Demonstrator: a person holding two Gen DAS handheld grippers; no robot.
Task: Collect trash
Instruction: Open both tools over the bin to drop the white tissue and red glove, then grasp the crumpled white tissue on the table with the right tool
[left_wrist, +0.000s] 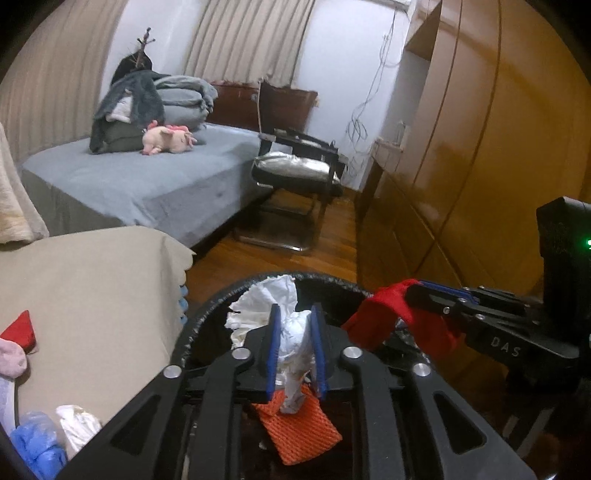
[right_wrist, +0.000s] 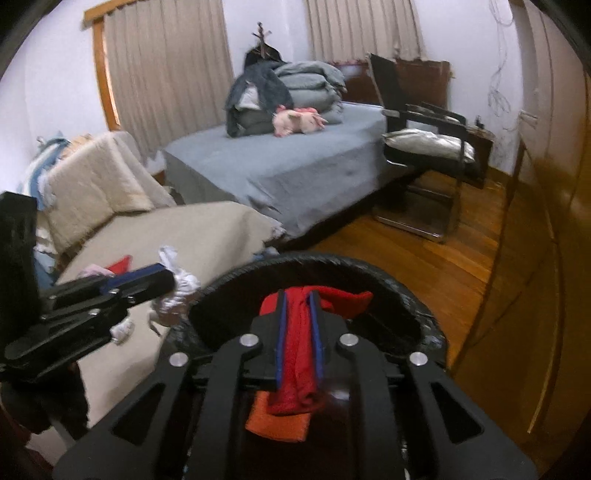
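Observation:
My left gripper (left_wrist: 295, 314) is shut on a crumpled white paper wad (left_wrist: 291, 347) and holds it over the black-lined trash bin (left_wrist: 207, 306). My right gripper (right_wrist: 297, 295) is shut on a red cloth scrap (right_wrist: 301, 354) above the same bin (right_wrist: 399, 284). An orange mesh piece (left_wrist: 299, 428) lies inside the bin; it also shows in the right wrist view (right_wrist: 277, 424). In the left wrist view the right gripper (left_wrist: 413, 291) comes in from the right with the red scrap (left_wrist: 384, 317). In the right wrist view the left gripper (right_wrist: 166, 280) holds the white wad (right_wrist: 181, 284) at the bin's left edge.
A beige-covered surface (left_wrist: 92, 295) left of the bin carries a red scrap (left_wrist: 20, 328), a blue glove (left_wrist: 37, 443) and white paper (left_wrist: 79, 424). Behind are a grey bed (left_wrist: 147, 177) with a pink plush (left_wrist: 166, 138), a black chair (left_wrist: 295, 166), a wooden wardrobe (left_wrist: 480, 147) on the right.

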